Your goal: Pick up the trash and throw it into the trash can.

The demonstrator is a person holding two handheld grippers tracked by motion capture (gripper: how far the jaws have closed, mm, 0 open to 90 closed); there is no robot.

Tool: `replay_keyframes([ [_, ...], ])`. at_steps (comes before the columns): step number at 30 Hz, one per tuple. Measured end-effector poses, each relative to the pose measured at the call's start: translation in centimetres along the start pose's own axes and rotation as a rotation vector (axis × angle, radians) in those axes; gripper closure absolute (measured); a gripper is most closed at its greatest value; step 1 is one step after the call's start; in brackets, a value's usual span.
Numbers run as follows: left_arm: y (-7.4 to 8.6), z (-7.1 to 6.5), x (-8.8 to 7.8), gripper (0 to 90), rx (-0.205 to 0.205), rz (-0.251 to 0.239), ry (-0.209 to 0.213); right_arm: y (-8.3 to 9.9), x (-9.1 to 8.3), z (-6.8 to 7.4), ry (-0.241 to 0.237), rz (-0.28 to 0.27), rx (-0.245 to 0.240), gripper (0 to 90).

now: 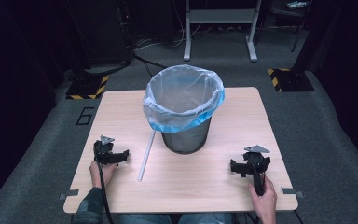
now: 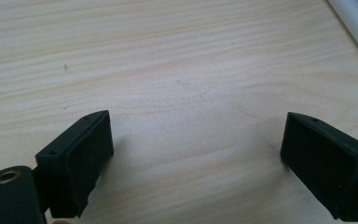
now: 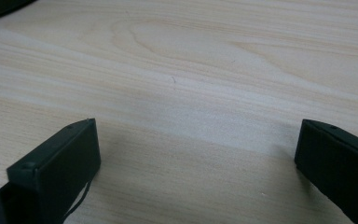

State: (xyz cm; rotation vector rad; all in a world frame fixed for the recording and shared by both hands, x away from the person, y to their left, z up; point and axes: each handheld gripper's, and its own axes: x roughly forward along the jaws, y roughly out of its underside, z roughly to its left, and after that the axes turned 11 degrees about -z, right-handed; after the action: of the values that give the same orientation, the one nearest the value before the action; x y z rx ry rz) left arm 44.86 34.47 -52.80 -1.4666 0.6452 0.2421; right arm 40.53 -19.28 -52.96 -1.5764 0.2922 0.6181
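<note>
Your left tool [image 1: 121,155] rests on the wooden surface [image 1: 191,177] near its left edge, jaws spread wide with only bare wood between them. Just to its right lies a thin white rod [image 1: 146,156], apart from the tool and pointing toward the mesh bin [image 1: 186,135], which stands at the centre, lined with a clear bag [image 1: 182,100]. Your right tool [image 1: 242,168] rests near the right edge, jaws also spread and holding nothing.
</note>
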Motion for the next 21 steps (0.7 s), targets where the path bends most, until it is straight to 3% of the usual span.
replay_keyframes([
  [2, 0.0, 0.0, -0.1, 7.7, -0.026, -0.006, 0.006, 0.0, 0.0, 0.0, 0.000, 0.003, 0.002, 0.0],
  [9, -0.4, -0.3, -0.2, 6.5, -0.044, 0.011, 0.035, 0.0, 0.0, 0.1, 0.003, 0.002, 0.004, 0.0],
  [21, -2.0, -3.9, 0.5, 4.6, 0.011, 0.012, 0.113, 0.0, 0.0, 0.0, 0.003, 0.002, 0.001, 0.0],
])
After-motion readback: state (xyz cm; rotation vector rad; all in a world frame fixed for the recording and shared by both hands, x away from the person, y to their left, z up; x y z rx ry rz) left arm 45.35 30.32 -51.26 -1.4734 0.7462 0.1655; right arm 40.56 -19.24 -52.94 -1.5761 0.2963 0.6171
